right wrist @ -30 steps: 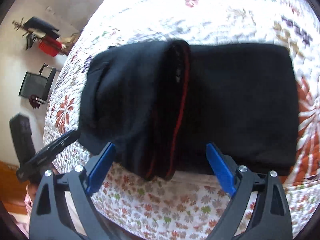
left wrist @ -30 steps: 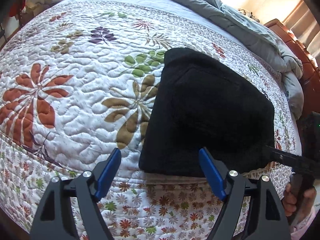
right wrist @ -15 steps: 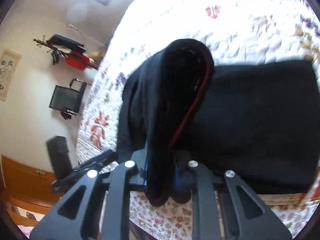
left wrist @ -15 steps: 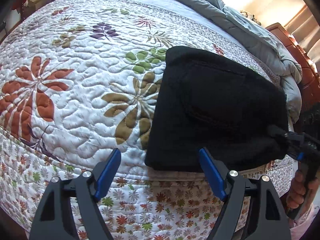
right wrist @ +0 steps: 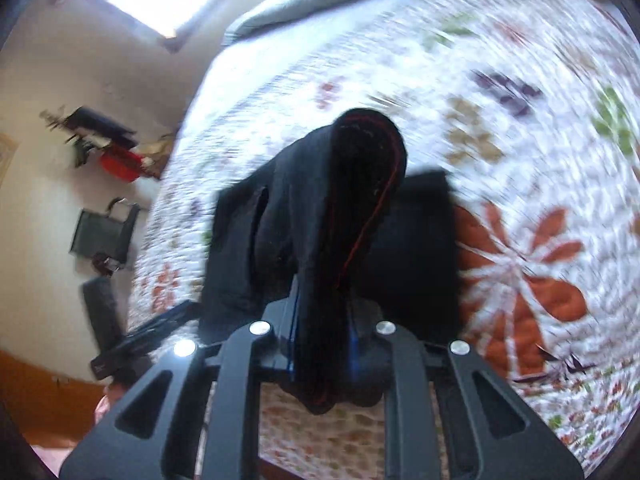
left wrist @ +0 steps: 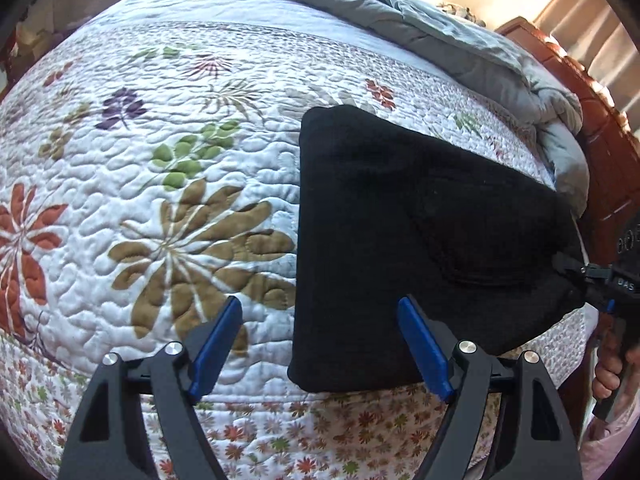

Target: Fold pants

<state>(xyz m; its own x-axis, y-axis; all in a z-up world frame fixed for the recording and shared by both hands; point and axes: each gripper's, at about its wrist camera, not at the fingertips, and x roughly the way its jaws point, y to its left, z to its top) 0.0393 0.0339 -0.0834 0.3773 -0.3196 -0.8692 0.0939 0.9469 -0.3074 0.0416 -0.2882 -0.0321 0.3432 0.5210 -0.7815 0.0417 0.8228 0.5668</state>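
The black pants (left wrist: 400,240) lie folded on the flowered quilt near the bed's front edge. My left gripper (left wrist: 320,344) is open and empty, its blue pads straddling the pants' near left corner just above the cloth. My right gripper (right wrist: 322,344) is shut on the pants' waistband end (right wrist: 360,184), which has a red inner trim, and lifts it up off the bed. In the left wrist view the right gripper (left wrist: 592,276) shows at the pants' right corner, pinching the cloth.
The quilted bed cover (left wrist: 160,160) spreads left and back. A grey duvet (left wrist: 440,28) is bunched at the far side by a wooden headboard (left wrist: 608,128). A coat rack (right wrist: 100,136) and a black chair (right wrist: 100,232) stand by the wall.
My right gripper closed on the pants' waistband end and raised it, swinging over the pants. My left gripper stayed open and crept closer to the pants' near corner.
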